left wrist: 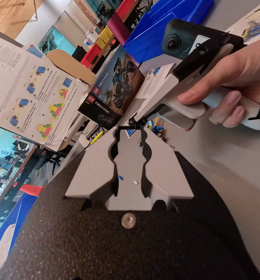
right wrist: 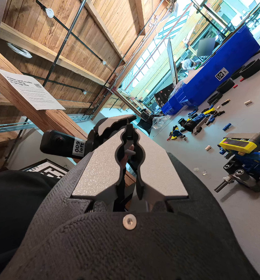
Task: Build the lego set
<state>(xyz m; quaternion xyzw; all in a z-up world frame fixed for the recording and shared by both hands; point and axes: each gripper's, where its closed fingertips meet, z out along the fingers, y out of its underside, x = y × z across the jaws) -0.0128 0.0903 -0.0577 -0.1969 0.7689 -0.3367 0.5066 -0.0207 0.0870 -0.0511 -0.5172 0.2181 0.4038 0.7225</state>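
Both grey tongs meet mid-frame, tilted above the grey counter (left wrist: 217, 166): left tongs (left wrist: 130, 128) and right tongs (right wrist: 129, 130) each pinch the small black lego piece (left wrist: 133, 123). Loose bricks (right wrist: 199, 118) lie right.

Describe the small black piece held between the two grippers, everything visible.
The black Technic piece is small, glossy plastic, a thin bar with round ring-like connector ends. It is held in the air above the grey table, pinched at the fingertips of the left gripper, whose jaws are nearly closed on it. The right gripper meets it from the far side and clamps it too. In the right wrist view it shows as a narrow dark strip. Finer detail is too small to tell.
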